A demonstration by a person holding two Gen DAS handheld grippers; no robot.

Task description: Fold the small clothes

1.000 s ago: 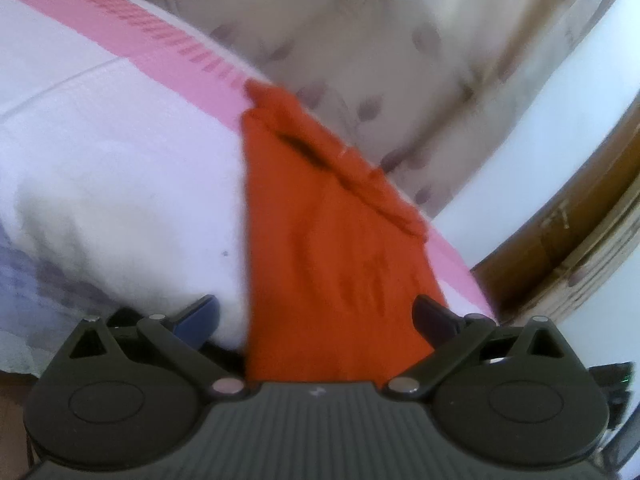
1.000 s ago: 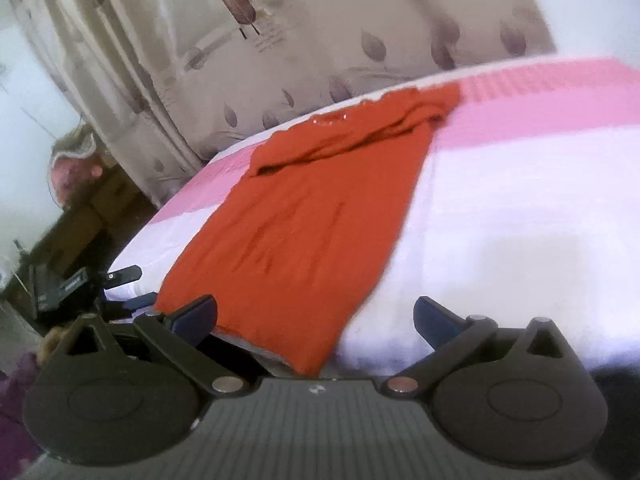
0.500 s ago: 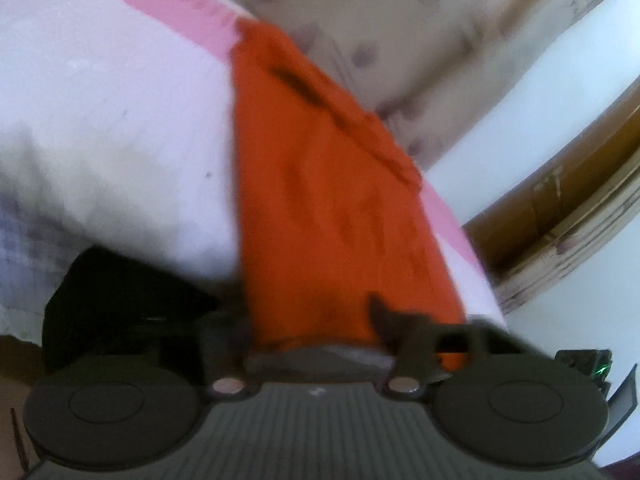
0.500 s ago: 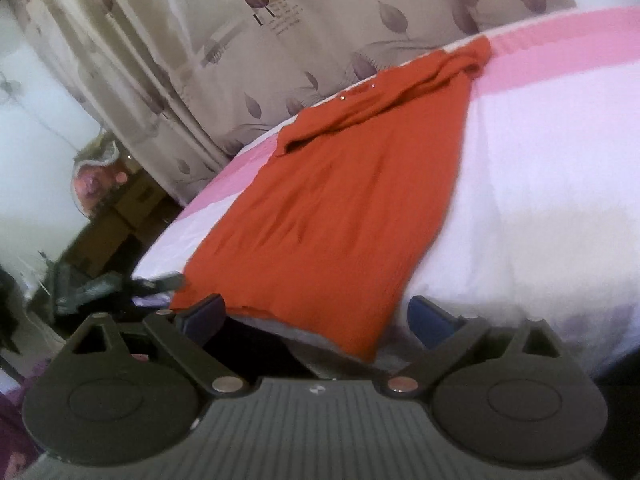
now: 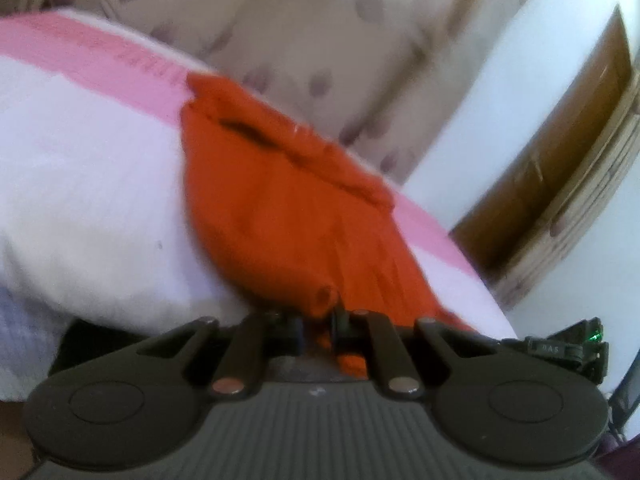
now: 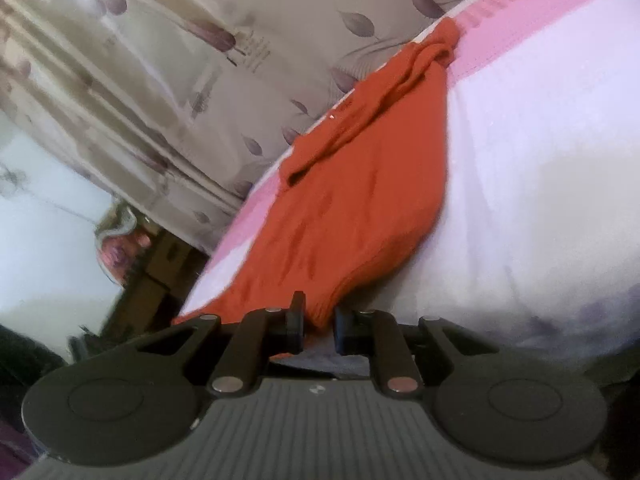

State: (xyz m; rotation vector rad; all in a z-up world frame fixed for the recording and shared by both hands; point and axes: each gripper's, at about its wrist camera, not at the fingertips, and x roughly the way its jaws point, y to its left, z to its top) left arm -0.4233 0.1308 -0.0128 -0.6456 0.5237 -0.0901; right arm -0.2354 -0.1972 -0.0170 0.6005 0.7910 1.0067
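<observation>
Garment (image 5: 288,208) lies flat along the bed (image 5: 92,208), its hem at the bed's near edge and its bunched neck end at the bed's far side, by the curtain. Left tool (image 5: 318,330) and right tool (image 6: 319,330) are each closing on a hem corner, with orange cloth gathered between the jaws and the pads seemingly already biting. To fold well, I judge both pinches should catch all layers, then rise evenly and carry the hem toward the bed's far side, keeping it taut so no crease sets in.
</observation>
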